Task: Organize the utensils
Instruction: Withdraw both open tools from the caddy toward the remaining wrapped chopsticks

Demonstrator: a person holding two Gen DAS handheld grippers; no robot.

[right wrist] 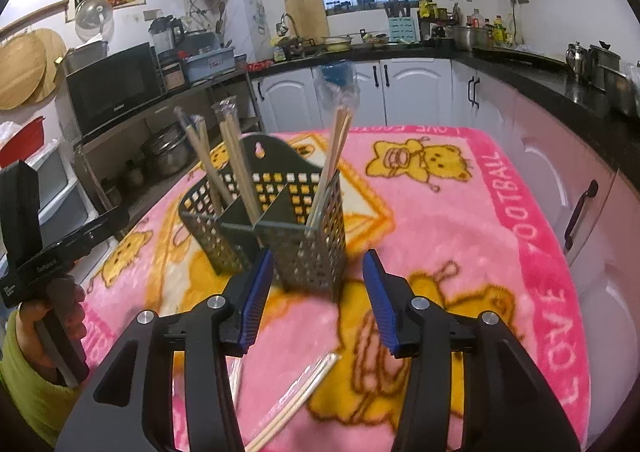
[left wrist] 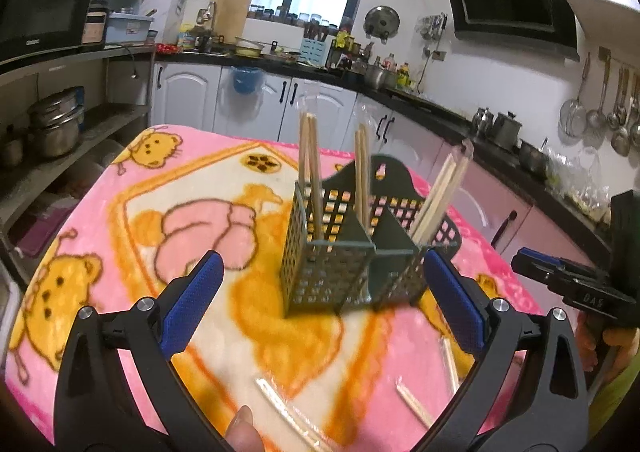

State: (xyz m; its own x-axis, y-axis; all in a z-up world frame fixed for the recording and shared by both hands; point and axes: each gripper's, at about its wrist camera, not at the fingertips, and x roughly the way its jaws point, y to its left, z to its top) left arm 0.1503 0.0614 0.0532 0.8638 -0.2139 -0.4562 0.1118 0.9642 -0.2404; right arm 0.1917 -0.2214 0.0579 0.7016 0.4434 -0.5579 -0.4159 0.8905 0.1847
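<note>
On the pink blanket [right wrist: 460, 236], wrapped chopsticks [right wrist: 296, 400] lie at six o'clock below the right gripper [right wrist: 318, 300], half open and empty, long axis toward one o'clock; left gripper [left wrist: 320, 292] wide, empty.

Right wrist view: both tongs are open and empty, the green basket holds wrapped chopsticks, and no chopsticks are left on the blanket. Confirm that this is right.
One part is wrong. Wrapped chopsticks do lie on the blanket, below the right tongs in the right wrist view. The rest holds: both tongs, the left tongs too, are open and empty, and the green basket holds wrapped chopsticks.
</note>
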